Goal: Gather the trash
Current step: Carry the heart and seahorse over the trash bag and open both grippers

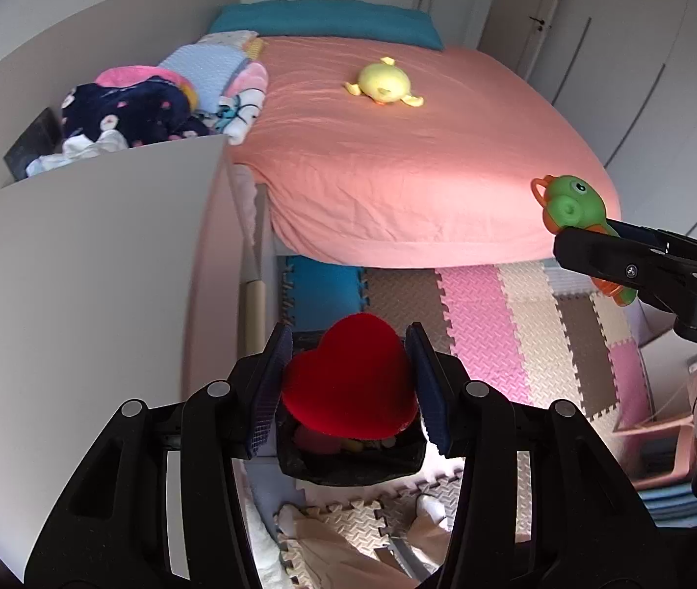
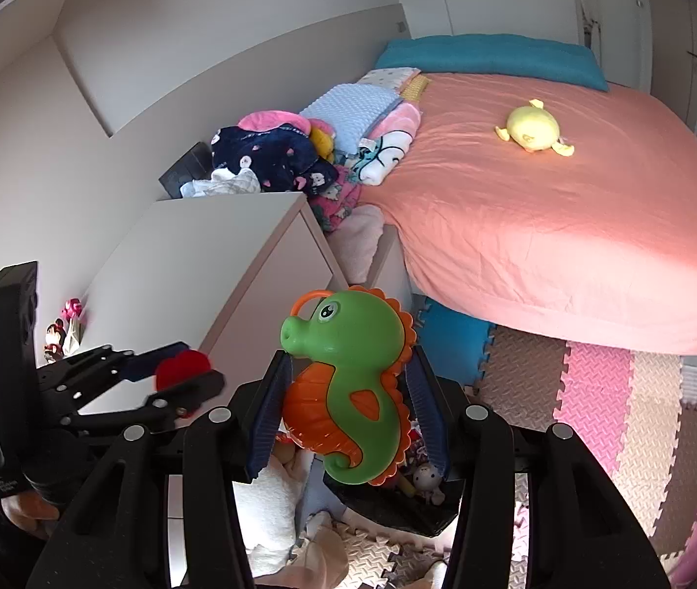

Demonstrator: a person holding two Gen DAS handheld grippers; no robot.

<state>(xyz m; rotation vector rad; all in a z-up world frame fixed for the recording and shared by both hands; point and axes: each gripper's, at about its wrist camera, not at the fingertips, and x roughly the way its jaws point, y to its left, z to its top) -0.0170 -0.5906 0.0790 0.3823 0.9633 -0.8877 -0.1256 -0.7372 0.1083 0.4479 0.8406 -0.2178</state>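
Clamping a red plush heart (image 1: 350, 375) between its blue pads, the left gripper (image 1: 350, 383) hung just above a dark bin (image 1: 348, 464) on the foam floor mat (image 1: 520, 314). Its jaws stood only as wide as the heart allowed. Beside it, the right gripper (image 2: 350, 392) was closed on a green and orange seahorse toy (image 2: 348, 383), head up, over what looked like the same bin (image 2: 397, 505), though little of it showed there. A yellow plush (image 1: 383, 84) lay on the pink bed (image 1: 397, 186), well apart from both. Clothes (image 1: 122, 113) were heaped behind a white cabinet (image 1: 88, 265).
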